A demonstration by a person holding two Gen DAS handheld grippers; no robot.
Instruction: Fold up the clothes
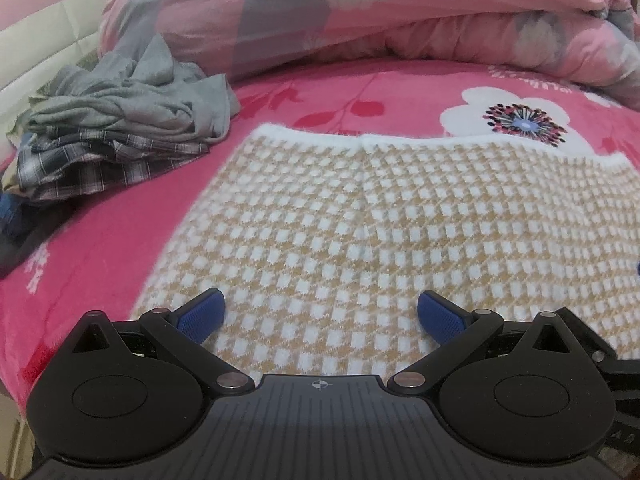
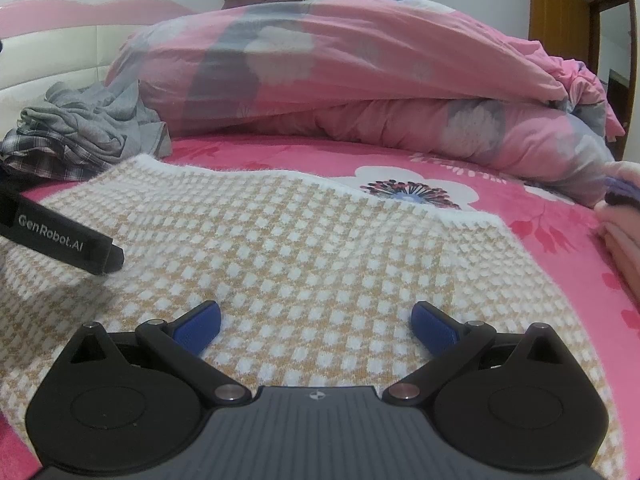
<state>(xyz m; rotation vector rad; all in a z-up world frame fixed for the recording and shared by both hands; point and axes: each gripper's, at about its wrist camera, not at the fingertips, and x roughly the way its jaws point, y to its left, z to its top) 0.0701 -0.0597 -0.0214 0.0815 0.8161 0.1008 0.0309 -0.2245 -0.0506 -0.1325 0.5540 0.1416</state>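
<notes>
A tan-and-white checked knit garment is spread flat on a pink floral bedsheet. Both the left gripper and right gripper are held spread wide above its near part, nothing grasped, seemingly poised for gripping.

Soft, even indoor light, faint shadows, heavy fisheye bending at edges, slightly blurred distant bedding.

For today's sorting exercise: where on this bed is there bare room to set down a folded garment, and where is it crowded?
Free: the pink sheet between the checked knit and the pile of grey clothes, and the flowered strip between the knit's far edge and the quilt. Crowded: the left corner with the pile, the back under the quilt, and the right edge by the pink folded cloth.
</notes>
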